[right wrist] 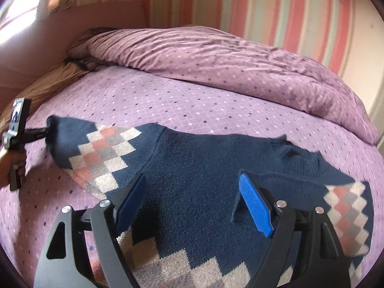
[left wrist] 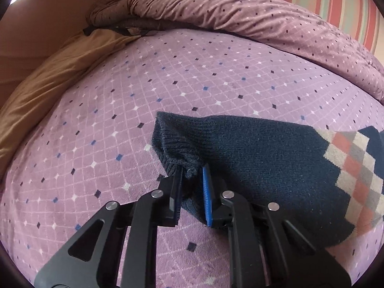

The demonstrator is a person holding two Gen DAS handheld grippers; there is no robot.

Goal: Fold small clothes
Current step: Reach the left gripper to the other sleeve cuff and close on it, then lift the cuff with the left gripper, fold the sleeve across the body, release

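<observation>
Fingers of the left gripper (left wrist: pixel 190 171) are pinched on the sleeve cuff (left wrist: pixel 177 148) of the navy sweater (right wrist: pixel 204 168) spread mid-frame on the bed (left wrist: pixel 216 76), the right gripper (right wrist: pixel 192 187) held open above its body, so the cuff should be carried across low and flat.

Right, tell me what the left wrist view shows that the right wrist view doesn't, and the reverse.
Only the left wrist view shows, close up, the left tool shut on the ribbed cuff of the navy knitted sweater with argyle diamonds.

Only the right wrist view shows the sweater's body and neckline, its other sleeve, the open right tool above the body, and a hand holding the left tool from outside.

Both show the purple diamond-patterned bedspread, the rumpled purple duvet, the tan sheet and the striped wall.
</observation>
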